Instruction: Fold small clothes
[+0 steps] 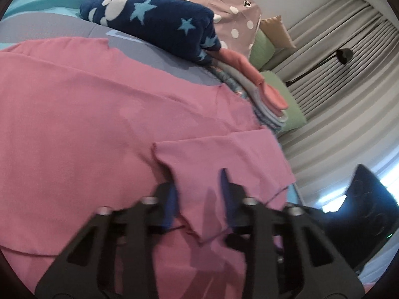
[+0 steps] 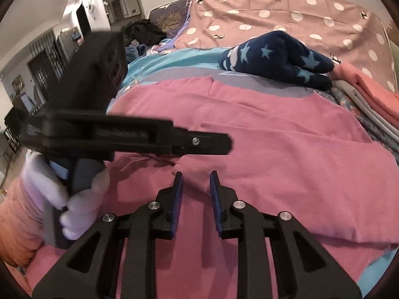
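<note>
A large pink garment lies spread flat on the bed. Its near corner is folded over into a flap. My left gripper straddles this flap: a blue pad stands on each side, a gap shows between them, and the image is blurred. In the right wrist view the left gripper reaches in from the left, held by a white-gloved hand. My right gripper is open just below it. A small bunched ridge of pink cloth sits at its fingertips, and the pads do not press it.
A navy garment with stars lies beyond the pink one. A stack of folded clothes sits at the right. Behind are a dotted pink sheet and a green pillow. Curtains hang right of the bed.
</note>
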Motion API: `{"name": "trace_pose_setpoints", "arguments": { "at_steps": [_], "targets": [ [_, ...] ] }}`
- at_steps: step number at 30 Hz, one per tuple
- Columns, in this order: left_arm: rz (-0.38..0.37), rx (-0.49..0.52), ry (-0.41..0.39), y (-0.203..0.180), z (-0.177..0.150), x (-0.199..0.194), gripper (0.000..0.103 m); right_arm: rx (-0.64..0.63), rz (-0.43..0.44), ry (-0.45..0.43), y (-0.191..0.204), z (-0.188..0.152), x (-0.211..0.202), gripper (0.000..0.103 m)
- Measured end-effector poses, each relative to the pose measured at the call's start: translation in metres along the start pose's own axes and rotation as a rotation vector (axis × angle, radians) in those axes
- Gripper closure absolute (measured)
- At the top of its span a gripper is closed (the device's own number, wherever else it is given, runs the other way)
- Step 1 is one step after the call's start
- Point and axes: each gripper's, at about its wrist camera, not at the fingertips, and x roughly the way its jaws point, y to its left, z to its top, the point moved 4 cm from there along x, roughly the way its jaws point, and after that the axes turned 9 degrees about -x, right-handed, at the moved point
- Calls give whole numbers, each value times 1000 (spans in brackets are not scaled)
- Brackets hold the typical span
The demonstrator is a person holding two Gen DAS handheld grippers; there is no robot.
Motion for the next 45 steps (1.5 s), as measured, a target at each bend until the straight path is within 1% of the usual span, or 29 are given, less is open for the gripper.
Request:
{"name": "trace_pose_setpoints", "arguments": {
  "at_steps": [1, 3, 4, 5, 6, 7, 8, 10, 12, 15, 18, 19, 21, 23, 26, 29, 32, 34, 35, 36, 37, 38, 40, 42, 44, 45],
  "targets": [
    [2, -9, 4, 2, 1, 2, 101, 12, -16, -8, -5, -4, -9, 76],
    [15, -12, -11, 2, 2, 0, 101, 46, -60, -24, -17, -16, -30, 71],
    [27, 4, -26, -2, 2, -5, 102, 62, -84, -29, -23, -22, -39, 71],
    [38, 32, -50, -10, 4, -10, 102, 82, -112, -33, -30, -27, -48, 71],
    [33, 74, -80, -26, 8, -20, 102, 115, -147, -37, -42, -35, -60, 71],
    [25, 93, -95, -35, 10, -27, 102, 144, -172, -38, -52, -41, -69, 71],
    [10, 134, -123, -52, 15, -38, 102, 168, -186, -37, -59, -47, -75, 71],
    [7, 209, -173, -82, 25, -60, 102, 252, -189, -32, -80, -58, -85, 71],
    [28, 269, -215, -102, 35, -77, 102, 331, -180, -25, -94, -68, -89, 71],
    [72, 311, -275, -113, 49, -103, 102, 354, -177, -30, -98, -73, -89, 71],
    [148, 317, -316, -99, 59, -127, 102, 341, -169, -20, -94, -73, -84, 71],
    [186, 304, -323, -86, 62, -133, 102, 333, -169, -15, -92, -75, -83, 71],
    [235, 260, -320, -60, 65, -141, 102, 320, -167, -5, -89, -76, -79, 70],
    [269, 200, -299, -31, 66, -144, 102, 315, -167, 8, -87, -75, -74, 70],
    [310, 134, -268, 6, 64, -142, 102, 312, -179, 23, -87, -78, -71, 70],
    [324, 72, -254, 31, 62, -143, 102, 317, -188, 21, -87, -79, -73, 70],
    [323, 51, -276, 41, 60, -158, 102, 313, -156, 8, -84, -78, -79, 70],
    [338, 49, -293, 44, 61, -166, 102, 301, -159, 7, -84, -78, -82, 68],
    [357, 48, -283, 49, 62, -166, 101, 298, -161, 10, -84, -78, -83, 67],
    [374, 46, -254, 54, 60, -162, 101, 303, -151, 10, -85, -77, -84, 67],
    [415, 39, -215, 65, 58, -154, 100, 311, -140, 6, -86, -77, -86, 67],
    [469, 35, -192, 73, 55, -148, 94, 321, -128, -4, -87, -77, -89, 67],
    [562, 29, -165, 91, 47, -137, 72, 345, -118, -41, -92, -73, -98, 67],
    [562, 10, -171, 98, 43, -136, 65, 377, -139, -65, -103, -71, -107, 67],
    [558, -7, -179, 104, 40, -138, 58, 397, -175, -59, -112, -70, -109, 67],
    [571, -3, -184, 107, 39, -140, 51, 406, -190, -49, -117, -71, -107, 67]
  ]
}}
